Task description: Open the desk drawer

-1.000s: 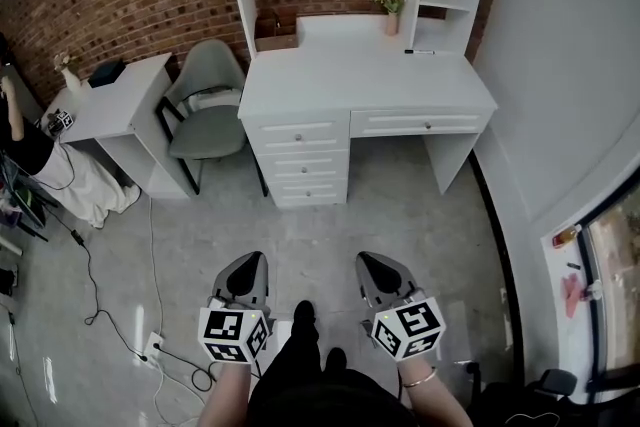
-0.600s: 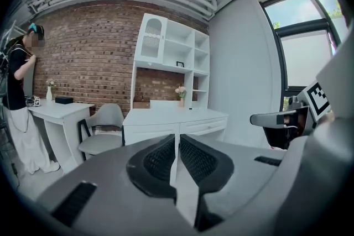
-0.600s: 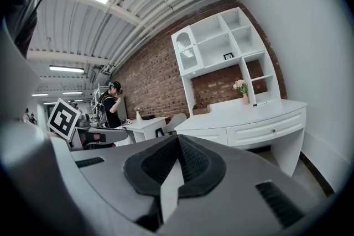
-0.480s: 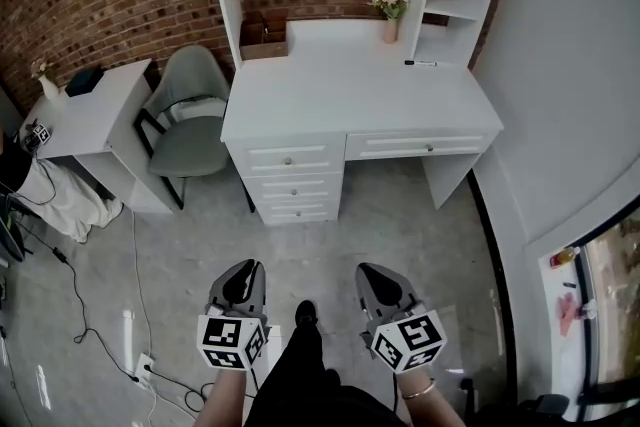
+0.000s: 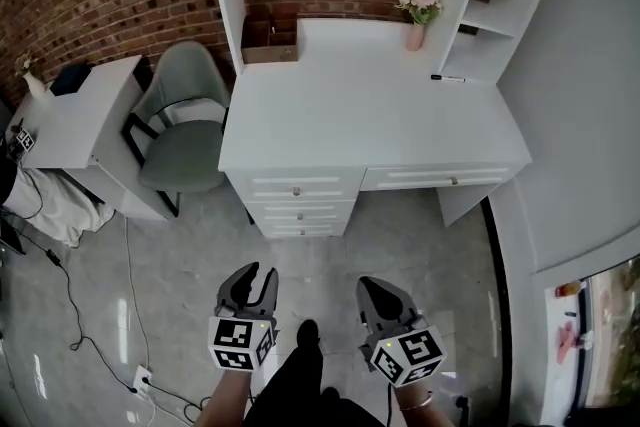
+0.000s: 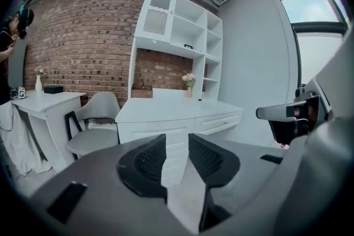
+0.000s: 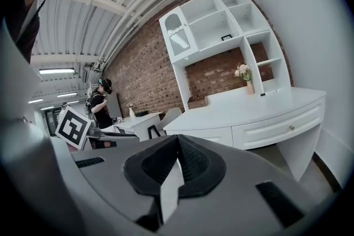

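head view shows every knobbed white drawer front (image 5: pixel 296 187) under the white wooden worktop (image 5: pixel 370 125) flush shut, well apart from both claws: left claw (image 5: pixel 254 275) opening on nothing, right claw (image 5: pixel 373 287) closed and empty; approach, grasp and pull all remain.

You are looking down at a white tabletop (image 5: pixel 370 130) that is carrying little. A pink vase of flowers (image 5: pixel 416 27) is standing at its back right, a dark pen (image 5: pixel 449 78) is lying near the vase toward the right edge, and a brown box (image 5: pixel 270 43) is sitting at the back left. Beside it, a grey chair (image 5: pixel 185 125) and a white side table (image 5: pixel 75 120) are standing on the grey floor (image 5: pixel 400 245), where a power strip (image 5: pixel 140 378) is lying with its cables.
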Tool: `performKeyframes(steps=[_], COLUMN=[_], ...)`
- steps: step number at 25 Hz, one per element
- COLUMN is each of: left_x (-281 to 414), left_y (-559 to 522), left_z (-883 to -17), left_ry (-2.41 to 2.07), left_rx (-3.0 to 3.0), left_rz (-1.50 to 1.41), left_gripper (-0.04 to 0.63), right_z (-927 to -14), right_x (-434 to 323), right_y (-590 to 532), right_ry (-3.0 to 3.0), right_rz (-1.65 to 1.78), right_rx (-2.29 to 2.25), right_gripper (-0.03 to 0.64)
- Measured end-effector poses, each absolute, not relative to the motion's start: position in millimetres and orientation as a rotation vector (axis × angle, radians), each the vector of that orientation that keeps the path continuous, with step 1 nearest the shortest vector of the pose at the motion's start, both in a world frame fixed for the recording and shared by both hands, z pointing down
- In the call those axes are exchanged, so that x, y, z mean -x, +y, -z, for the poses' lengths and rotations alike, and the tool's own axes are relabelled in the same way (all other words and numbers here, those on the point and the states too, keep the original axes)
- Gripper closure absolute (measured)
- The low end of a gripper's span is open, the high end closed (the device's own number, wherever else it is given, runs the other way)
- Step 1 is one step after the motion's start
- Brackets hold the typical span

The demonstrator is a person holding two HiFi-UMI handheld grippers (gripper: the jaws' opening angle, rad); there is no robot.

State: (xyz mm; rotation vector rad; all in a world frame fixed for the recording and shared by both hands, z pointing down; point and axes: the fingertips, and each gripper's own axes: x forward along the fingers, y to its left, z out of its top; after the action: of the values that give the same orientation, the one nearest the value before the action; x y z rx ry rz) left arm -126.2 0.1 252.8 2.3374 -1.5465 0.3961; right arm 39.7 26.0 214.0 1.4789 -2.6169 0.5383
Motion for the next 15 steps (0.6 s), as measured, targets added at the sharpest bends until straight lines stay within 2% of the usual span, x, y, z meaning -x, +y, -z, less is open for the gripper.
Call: performKeyframes(steps=[15], left_x=[120.1], left_y=[-120.4], left_z=[-357.0], left_ry=[-1.494], left_rx=[-2.255], left_rz=[-0.5], left_gripper=[0.459], right_z=[-290.0], right_x=[-12.8], right_y=[-74.0], right_ry=[-2.545], right_rz=[-0.662], right_rx=[-1.406], right_gripper=[0.612])
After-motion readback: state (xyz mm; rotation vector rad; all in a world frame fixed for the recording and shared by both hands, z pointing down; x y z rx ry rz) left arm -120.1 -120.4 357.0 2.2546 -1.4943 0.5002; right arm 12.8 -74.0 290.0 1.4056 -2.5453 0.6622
